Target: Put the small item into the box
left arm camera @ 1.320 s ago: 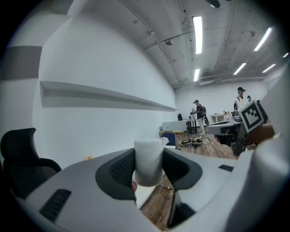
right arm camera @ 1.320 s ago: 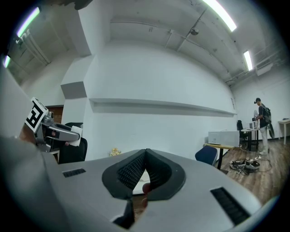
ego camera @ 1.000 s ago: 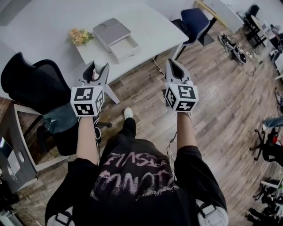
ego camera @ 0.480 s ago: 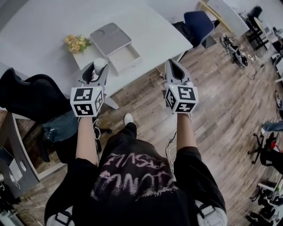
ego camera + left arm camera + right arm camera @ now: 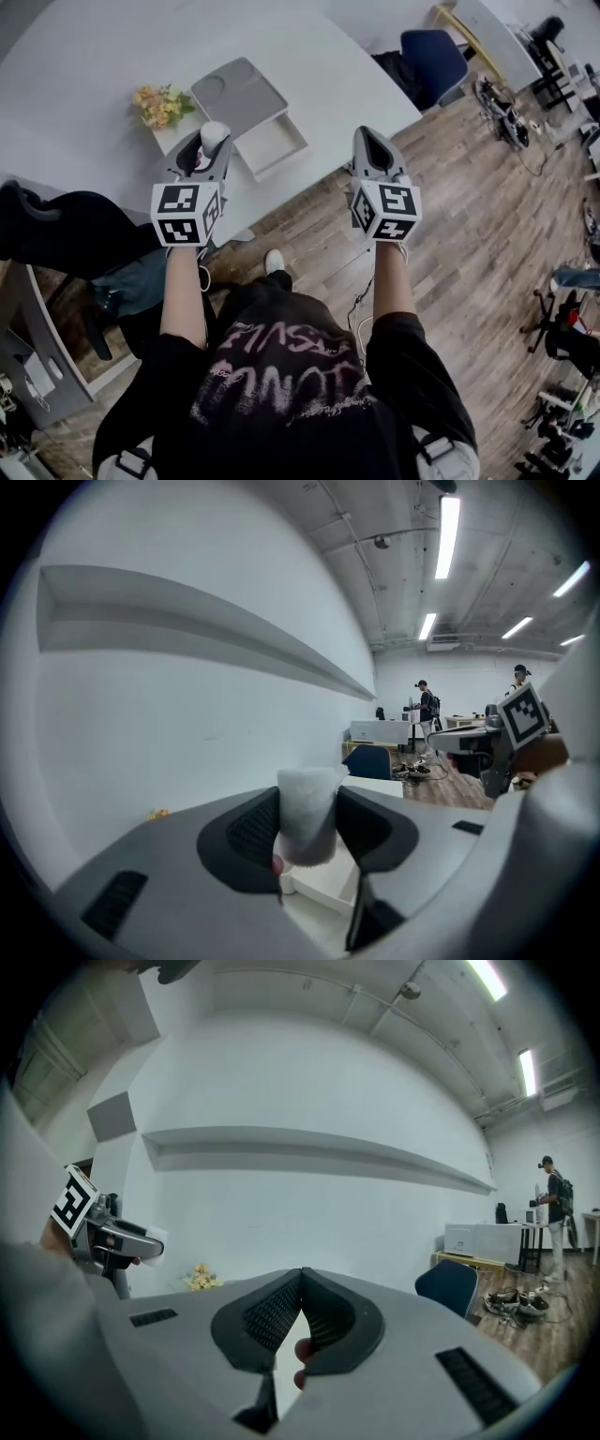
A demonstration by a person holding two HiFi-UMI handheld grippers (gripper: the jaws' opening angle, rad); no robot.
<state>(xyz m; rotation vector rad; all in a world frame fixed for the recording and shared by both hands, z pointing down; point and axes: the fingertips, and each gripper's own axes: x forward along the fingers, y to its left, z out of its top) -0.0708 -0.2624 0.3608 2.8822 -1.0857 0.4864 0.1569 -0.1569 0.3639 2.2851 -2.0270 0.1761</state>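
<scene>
- Small white item (image 5: 307, 810) pinched between the left gripper (image 5: 207, 148) jaws, above the white table (image 5: 84, 56), just beside the open box (image 5: 298, 148)
- Right gripper (image 5: 373, 142) jaws pressed together, nothing between
- Yellow flowers (image 5: 159, 103) near the box lid (image 5: 239, 92)

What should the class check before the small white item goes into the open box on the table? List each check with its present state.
1. Left gripper shut on the small white item: ok.
2. Box open, its compartment facing up: ok.
3. Compartment free of other things: ok, as far as the head view shows.
4. Item directly above the compartment: not ok; it hangs to the left of the box, over the table.
5. Right gripper shut, holding nothing, away from the box: ok.
6. Flowers apart from the box: ok.
</scene>
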